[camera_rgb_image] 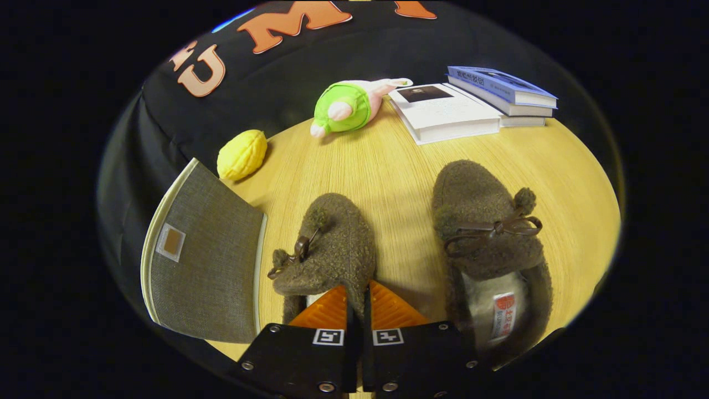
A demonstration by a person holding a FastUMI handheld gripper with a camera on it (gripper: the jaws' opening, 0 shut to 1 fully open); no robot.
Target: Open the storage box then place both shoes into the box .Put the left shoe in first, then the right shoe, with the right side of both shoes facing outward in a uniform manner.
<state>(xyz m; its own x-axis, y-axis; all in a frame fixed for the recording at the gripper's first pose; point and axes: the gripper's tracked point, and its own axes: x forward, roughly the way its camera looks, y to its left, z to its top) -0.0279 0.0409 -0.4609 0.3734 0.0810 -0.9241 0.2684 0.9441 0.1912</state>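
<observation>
Nearly closed, the gripper (359, 296) pinches the rim of the left shoe (327, 244) with its 2 fingers, aimed forward and low over the wooden table (382, 172). Left of that shoe sits the grey storage box (205, 260), lid on. Right of the fingers lies the right shoe (487, 244).

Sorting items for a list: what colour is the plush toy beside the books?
Green and pink plush toy, gripper view.

We see our gripper (358, 299) pointing forward and downward, its two fingers (324, 313) drawn nearly together, a thin gap between.
</observation>
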